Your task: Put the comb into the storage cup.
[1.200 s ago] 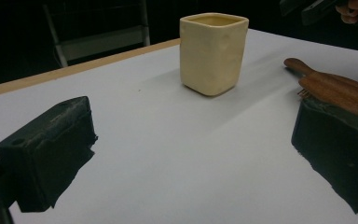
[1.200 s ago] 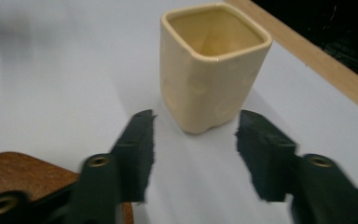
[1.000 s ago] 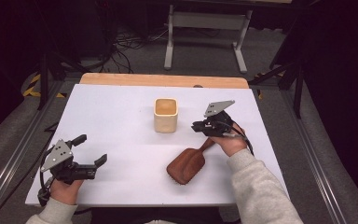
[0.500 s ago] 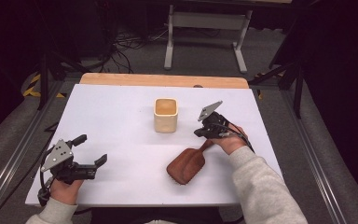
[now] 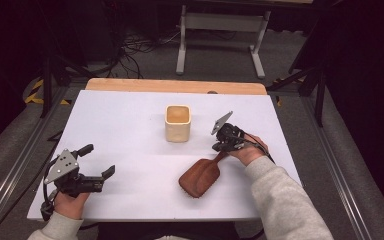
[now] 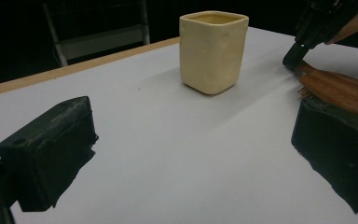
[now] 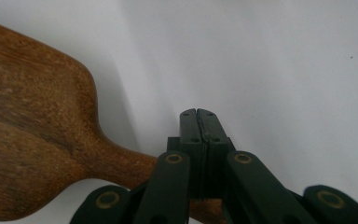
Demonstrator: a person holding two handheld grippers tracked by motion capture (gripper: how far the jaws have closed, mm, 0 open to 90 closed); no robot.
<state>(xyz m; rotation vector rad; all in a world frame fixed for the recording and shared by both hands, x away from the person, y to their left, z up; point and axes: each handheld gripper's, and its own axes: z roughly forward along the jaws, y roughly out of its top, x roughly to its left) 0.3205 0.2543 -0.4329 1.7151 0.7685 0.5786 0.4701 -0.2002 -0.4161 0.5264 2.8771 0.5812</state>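
Right tool closed over hairbrush handle, mid-table

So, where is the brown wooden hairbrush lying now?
In the high view, the brown wooden hairbrush lies on the white table, right of centre, nearer than the cream square cup, its handle at the right gripper.

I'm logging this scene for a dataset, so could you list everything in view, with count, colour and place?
Table: one, white top with a wooden far edge, centre.
Cup: one, cream, squarish, upright mid-table.
Hairbrush: one, brown wood, lying bristles down on the table's right half, handle toward the right gripper.
Metal stand: one, grey, on the floor beyond the table.
Cables: several, dark, on the floor behind.
Left gripper: one, black, jaws apart, near-left of the table.
Right gripper: one, black, jaws together, at the brush handle.
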